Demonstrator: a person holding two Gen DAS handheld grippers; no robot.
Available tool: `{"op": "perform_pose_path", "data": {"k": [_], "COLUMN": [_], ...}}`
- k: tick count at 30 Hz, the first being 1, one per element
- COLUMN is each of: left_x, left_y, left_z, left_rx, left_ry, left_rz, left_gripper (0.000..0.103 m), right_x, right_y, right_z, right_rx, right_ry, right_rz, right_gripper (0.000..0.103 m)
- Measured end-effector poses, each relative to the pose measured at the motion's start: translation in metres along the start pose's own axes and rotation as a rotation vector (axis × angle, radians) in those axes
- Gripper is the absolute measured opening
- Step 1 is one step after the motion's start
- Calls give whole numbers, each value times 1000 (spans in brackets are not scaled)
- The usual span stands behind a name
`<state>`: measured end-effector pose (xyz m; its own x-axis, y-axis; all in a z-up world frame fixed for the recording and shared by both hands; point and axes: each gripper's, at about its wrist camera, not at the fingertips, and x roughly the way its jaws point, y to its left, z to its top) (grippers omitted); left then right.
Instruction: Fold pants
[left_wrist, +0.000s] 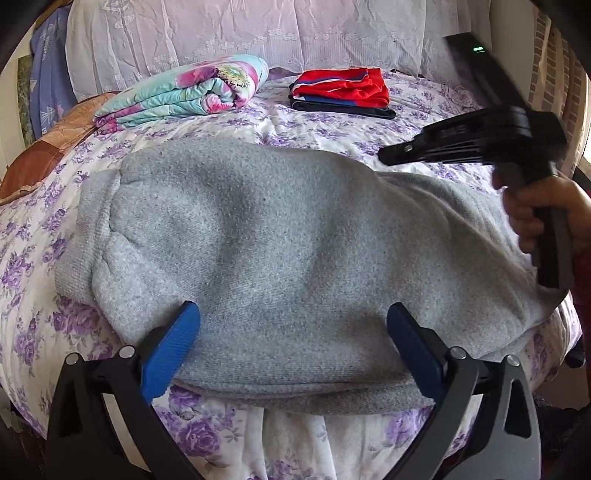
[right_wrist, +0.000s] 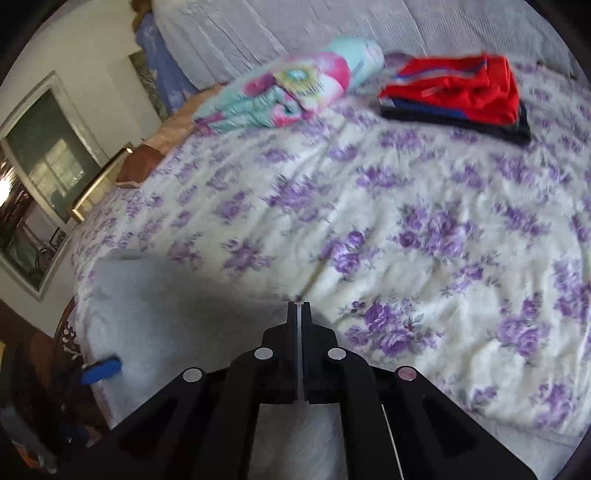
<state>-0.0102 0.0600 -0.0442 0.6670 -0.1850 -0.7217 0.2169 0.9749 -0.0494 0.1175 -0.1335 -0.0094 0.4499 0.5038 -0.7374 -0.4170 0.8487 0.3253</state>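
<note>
Grey fleece pants lie folded into a wide bundle across the flowered bed cover. My left gripper is open, its blue pads spread over the near edge of the pants and holding nothing. My right gripper hovers above the far right edge of the pants, held by a hand. In the right wrist view the right gripper is shut and empty, above the edge of the pants, which are blurred there.
A folded floral quilt lies at the back left of the bed. A stack of folded red and dark clothes lies at the back centre. A lace curtain hangs behind. A mirror and cabinet stand left of the bed.
</note>
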Motion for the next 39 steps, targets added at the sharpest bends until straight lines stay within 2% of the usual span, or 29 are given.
{"op": "perform_pose_path", "data": {"k": [1, 2, 3, 5, 7, 8, 10, 12, 13, 14, 17, 21, 24, 26, 28, 29, 32, 34, 36, 39], "left_x": [0, 0, 1, 2, 2, 3, 2, -2, -3, -6, -24, -44, -41, -33, -19, -13, -13, -13, -9, -7], "left_y": [0, 0, 0, -3, -4, -4, -3, -1, 0, 2, 10, 24, 39, 48, 59, 66, 75, 77, 78, 69], "left_z": [1, 1, 2, 1, 1, 1, 2, 4, 4, 4, 6, 5, 3, 1, -5, -9, -14, -14, -15, -16], "left_rx": [-7, -12, -13, -6, 1, 1, -4, -19, -25, -32, -65, -115, -179, -231, -305, -344, -364, -355, -352, -300], "left_ry": [2, 3, 4, 6, 9, 11, 18, 18, 17, 15, -30, -103, -95, -68, -7, 20, -1, -2, -4, -12], "left_rz": [-2, -1, 2, 11, 22, 23, 21, 7, -2, -15, -22, -3, -2, 13, 20, 5, -29, -22, -16, 36], "left_gripper": [98, 98, 98, 98, 98, 98, 98, 98, 98, 98, 98, 98, 98, 98, 98, 98, 98, 98, 98, 98], "right_x": [-6, -5, 3, 32, 30, 23, 4, -28, -49, -72, -141, -217, -265, -286, -292, -287, -254, -240, -237, -225], "right_y": [3, 5, 6, 0, -8, -14, -17, -19, -21, -26, -50, -93, -128, -146, -169, -177, -205, -217, -221, -226], "right_z": [-4, -7, -13, -24, -19, -14, -12, -21, -31, -45, -93, -158, -212, -237, -241, -244, -258, -265, -256, -242], "right_rx": [-9, -17, -28, -50, 14, 76, 102, 90, 82, 81, 118, 294, 489, 574, 654, 681, 810, 876, 886, 851], "right_ry": [-7, -1, 27, 79, 61, 34, -36, -120, -156, -196, -281, -284, -251, -262, -263, -254, -227, -298, -405, -495], "right_rz": [12, 12, -7, -39, 1, 17, -8, -25, -23, -26, -68, -139, -223, -248, -247, -218, -108, -38, -4, 36], "right_gripper": [9, 27, 36, 39, 38, 37, 40, 55, 68, 73, 76, 80, 81, 84, 87, 88, 90, 100, 100, 99]}}
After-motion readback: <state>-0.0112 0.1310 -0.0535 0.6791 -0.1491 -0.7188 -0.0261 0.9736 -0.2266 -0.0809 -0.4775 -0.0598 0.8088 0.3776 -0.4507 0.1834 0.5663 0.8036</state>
